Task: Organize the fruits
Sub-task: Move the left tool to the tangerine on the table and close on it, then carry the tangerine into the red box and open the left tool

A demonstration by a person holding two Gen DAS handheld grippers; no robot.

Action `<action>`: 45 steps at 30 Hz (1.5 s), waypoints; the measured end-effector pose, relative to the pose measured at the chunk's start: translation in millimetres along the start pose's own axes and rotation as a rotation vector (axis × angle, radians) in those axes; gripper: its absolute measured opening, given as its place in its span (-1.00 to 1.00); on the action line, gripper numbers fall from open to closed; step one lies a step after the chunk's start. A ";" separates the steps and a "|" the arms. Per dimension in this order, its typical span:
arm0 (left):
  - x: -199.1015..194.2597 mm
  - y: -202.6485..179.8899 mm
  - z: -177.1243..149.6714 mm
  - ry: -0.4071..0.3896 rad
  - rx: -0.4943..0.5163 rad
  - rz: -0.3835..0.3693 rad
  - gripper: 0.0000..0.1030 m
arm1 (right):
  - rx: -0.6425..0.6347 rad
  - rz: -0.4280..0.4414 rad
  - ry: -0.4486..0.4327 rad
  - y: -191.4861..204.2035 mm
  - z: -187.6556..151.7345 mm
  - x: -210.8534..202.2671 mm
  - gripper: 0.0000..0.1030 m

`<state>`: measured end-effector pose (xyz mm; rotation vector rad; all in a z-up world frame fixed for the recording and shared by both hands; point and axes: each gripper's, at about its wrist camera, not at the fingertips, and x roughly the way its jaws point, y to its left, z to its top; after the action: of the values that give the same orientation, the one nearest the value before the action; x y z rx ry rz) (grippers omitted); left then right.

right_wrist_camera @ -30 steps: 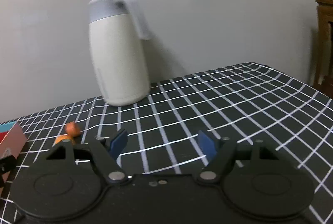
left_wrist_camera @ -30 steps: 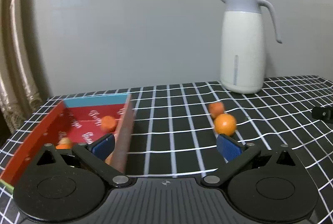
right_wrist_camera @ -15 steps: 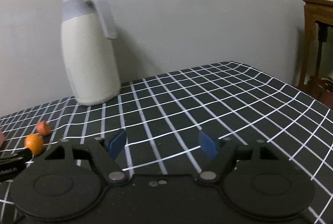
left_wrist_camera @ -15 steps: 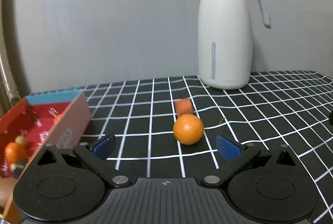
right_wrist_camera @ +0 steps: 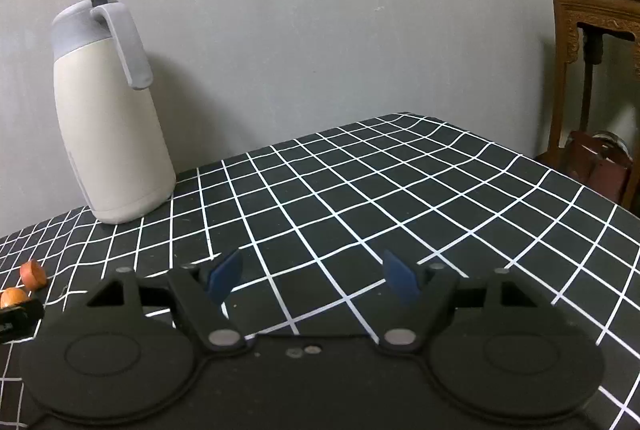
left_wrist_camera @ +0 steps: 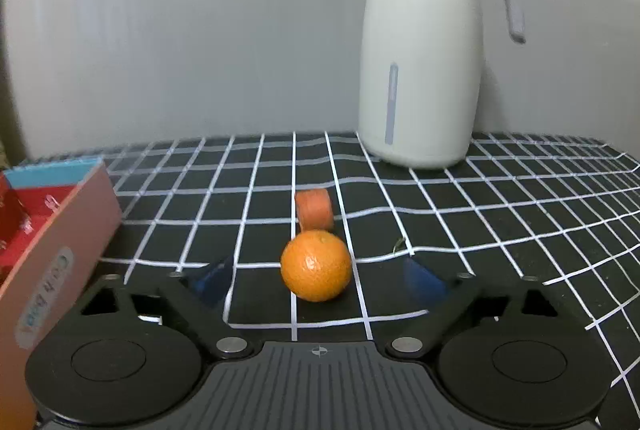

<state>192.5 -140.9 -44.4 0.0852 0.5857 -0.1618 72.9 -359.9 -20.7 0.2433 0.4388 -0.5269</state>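
Observation:
An orange tangerine lies on the black grid tablecloth, between the open fingers of my left gripper, not touched. A smaller orange-red fruit lies just behind it. A red box with a pink side wall stands at the left. In the right wrist view my right gripper is open and empty over the cloth; the small fruit and the tangerine show at the far left edge.
A cream thermos jug with a grey lid stands at the back by the wall; it also shows in the right wrist view. A wooden cabinet stands beyond the table's right edge.
My left gripper has swung right from the red box and moved up to the tangerine, which now sits between its fingers. My right gripper has turned further right, away from the fruits.

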 end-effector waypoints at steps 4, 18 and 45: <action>11.6 1.8 1.1 0.050 -0.024 -0.009 0.17 | 0.002 0.005 0.003 0.1 0.1 -0.6 0.50; -30.9 4.5 -7.9 -0.005 0.082 -0.043 -0.24 | 0.069 0.070 0.046 7.0 0.6 -2.7 0.52; -107.4 95.0 -11.4 -0.117 0.052 -0.031 -0.24 | 0.130 0.196 0.111 76.4 -7.8 -5.3 0.52</action>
<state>114.8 -32.3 9.2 0.1166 0.4661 -0.2109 106.8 -290.9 -16.6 0.4378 0.4830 -0.3509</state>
